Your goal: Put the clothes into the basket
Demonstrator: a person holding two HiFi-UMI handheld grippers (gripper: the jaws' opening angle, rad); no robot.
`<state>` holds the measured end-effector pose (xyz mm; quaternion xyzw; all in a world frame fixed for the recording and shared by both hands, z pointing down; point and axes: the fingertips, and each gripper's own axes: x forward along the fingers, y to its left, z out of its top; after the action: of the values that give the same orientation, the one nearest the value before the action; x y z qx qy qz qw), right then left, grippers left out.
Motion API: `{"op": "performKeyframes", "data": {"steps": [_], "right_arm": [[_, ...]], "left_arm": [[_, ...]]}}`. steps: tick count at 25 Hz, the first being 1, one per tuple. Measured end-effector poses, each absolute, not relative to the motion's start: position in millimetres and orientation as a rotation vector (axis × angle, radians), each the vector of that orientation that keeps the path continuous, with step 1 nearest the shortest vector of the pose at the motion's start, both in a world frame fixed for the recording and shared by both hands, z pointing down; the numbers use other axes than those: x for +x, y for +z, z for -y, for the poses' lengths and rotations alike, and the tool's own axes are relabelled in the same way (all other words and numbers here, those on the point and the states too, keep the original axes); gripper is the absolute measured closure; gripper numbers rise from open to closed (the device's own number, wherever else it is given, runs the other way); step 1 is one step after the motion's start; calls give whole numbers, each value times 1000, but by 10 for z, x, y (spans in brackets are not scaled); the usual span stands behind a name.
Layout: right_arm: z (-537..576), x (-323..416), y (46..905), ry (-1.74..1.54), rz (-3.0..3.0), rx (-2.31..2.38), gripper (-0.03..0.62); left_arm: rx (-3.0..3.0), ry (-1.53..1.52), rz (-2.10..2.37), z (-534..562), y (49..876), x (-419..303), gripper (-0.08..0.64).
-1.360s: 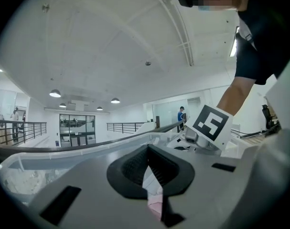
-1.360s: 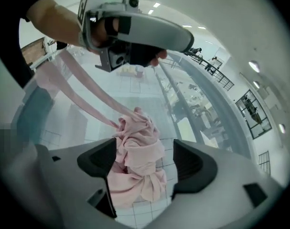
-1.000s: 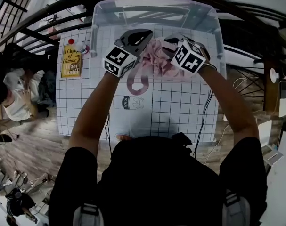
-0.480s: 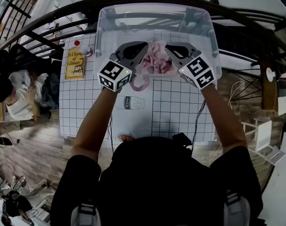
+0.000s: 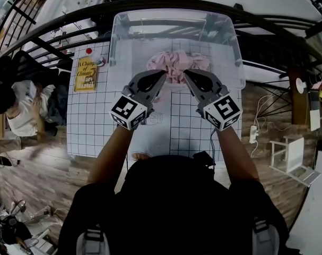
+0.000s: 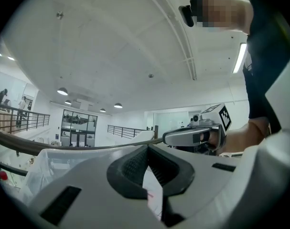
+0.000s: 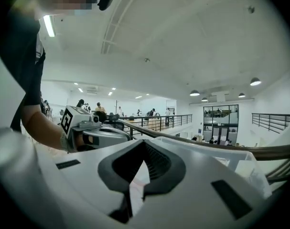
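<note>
A crumpled pink garment (image 5: 176,64) lies inside the clear plastic basket (image 5: 118,47) at the far end of the table. Both grippers hover side by side just in front of the basket's near wall, pointing at it. My left gripper (image 5: 162,74) is shut with nothing between its jaws; its own view shows the tips (image 6: 147,149) meeting. My right gripper (image 5: 186,74) is also shut and empty, tips (image 7: 144,145) together. A white garment with a small print (image 5: 150,134) lies flat on the table beneath the left gripper, partly hidden by it.
The table carries a white gridded mat (image 5: 195,137). A yellow book (image 5: 84,74) and a small red-capped bottle (image 5: 99,61) sit left of the basket. Dark railings (image 5: 54,36) curve round the table, and a person (image 5: 20,108) is on the floor below at left.
Both grippers have drawn back toward me out of the basket. The pink garment they held between them has been let go and now rests in the basket.
</note>
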<state>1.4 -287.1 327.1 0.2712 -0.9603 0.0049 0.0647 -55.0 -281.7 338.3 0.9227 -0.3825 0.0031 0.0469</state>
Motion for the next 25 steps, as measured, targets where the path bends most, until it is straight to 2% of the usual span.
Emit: {"op": "performKeyframes", "data": {"steps": [10, 25], "right_arm": [[2417, -5, 3259, 65, 2965, 845, 575], [2201, -4, 3327, 59, 2954, 825, 575]], "left_arm": [[2836, -5, 1145, 2335, 3357, -456, 558], [2843, -28, 1148, 2213, 3326, -404, 558]]}}
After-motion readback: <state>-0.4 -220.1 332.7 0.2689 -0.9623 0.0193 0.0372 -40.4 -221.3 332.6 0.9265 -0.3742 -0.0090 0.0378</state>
